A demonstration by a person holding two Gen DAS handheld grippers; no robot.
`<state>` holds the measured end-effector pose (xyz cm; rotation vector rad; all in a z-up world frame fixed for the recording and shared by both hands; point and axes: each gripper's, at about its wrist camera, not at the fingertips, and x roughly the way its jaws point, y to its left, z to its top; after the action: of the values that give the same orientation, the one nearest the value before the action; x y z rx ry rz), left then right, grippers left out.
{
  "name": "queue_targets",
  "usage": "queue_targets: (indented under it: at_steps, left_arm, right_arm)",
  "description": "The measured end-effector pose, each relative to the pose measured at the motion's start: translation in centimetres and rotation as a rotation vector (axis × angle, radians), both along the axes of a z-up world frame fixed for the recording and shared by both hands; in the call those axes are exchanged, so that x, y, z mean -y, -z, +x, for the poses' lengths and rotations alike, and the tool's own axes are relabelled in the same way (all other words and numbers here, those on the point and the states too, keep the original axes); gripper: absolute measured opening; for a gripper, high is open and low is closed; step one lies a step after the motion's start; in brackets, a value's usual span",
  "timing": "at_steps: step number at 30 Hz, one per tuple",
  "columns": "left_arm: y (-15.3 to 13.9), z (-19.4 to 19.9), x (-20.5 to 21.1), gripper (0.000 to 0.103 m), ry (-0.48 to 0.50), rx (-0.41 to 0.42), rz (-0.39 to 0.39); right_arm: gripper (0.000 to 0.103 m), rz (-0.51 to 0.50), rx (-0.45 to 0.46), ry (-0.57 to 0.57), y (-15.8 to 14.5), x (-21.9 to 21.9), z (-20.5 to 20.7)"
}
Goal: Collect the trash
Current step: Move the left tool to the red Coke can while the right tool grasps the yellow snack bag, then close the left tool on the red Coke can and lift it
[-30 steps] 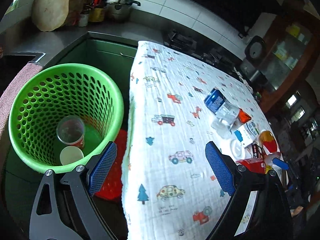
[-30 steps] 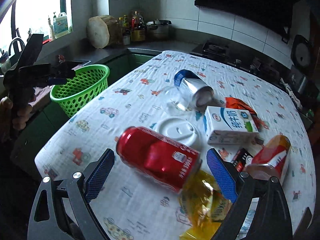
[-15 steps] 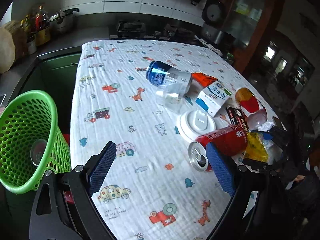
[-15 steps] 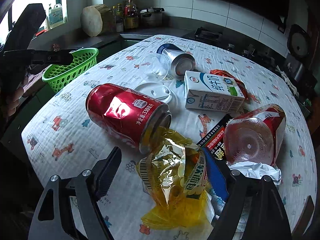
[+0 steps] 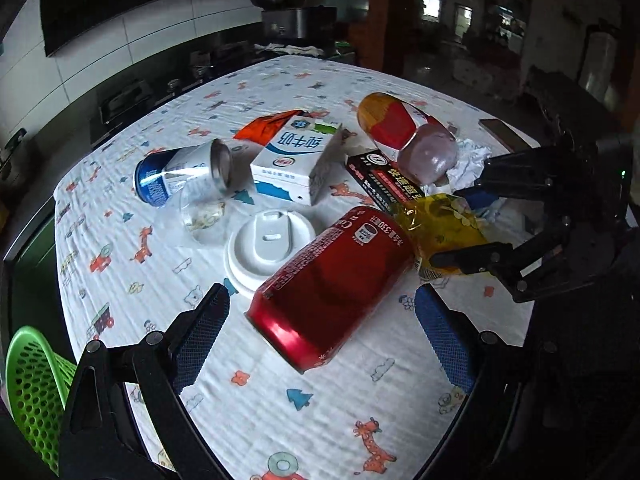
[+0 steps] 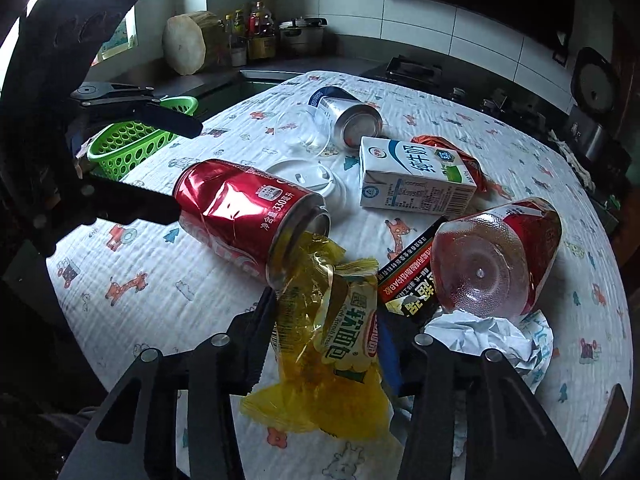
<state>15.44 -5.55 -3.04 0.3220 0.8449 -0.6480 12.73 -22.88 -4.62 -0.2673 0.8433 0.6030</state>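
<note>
A dented red can (image 5: 328,284) (image 6: 244,212) lies on its side on the patterned tablecloth (image 5: 248,412). My left gripper (image 5: 320,340) is open, its fingers on either side of the can's near end, not touching it. My right gripper (image 6: 326,336) has its fingers close around a yellow plastic wrapper (image 6: 332,344) (image 5: 444,236); whether they pinch it I cannot tell. The green trash basket (image 5: 32,392) (image 6: 132,144) stands beside the table's left edge.
On the cloth lie a white lid (image 5: 268,244), a clear cup (image 5: 200,216), a blue-silver can (image 5: 180,172), a milk carton (image 5: 292,160), an orange wrapper (image 5: 268,126), a black packet (image 5: 384,180), a red-labelled plastic cup (image 6: 496,256) and crumpled paper (image 6: 488,332).
My left gripper swung from the basket to the table and came up to the red can. My right gripper moved forward and its fingers closed in around the yellow wrapper.
</note>
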Motion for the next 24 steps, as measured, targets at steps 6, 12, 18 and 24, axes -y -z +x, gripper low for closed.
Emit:
queue_targets:
  at_steps: [6,12,18,24]
  left_arm:
    - [1.1,1.4,2.2,0.093,0.109,-0.006,0.051]
    - [2.2,2.0,3.7,0.091,0.168,0.002,0.093]
    - [2.5,1.3,4.0,0.082,0.179,0.04,0.105]
    - [2.4,0.7,3.8,0.077,0.148,0.061,0.098]
  right_arm:
    - [0.039,0.056,-0.032,0.018,-0.7,1.5,-0.5]
    - [0.038,0.093,-0.046,0.032,-1.4,2.6,-1.3]
    - [0.037,0.127,-0.053,0.04,-2.0,3.4,-1.6]
    - [0.037,0.157,-0.06,0.04,-2.5,3.4,-1.7]
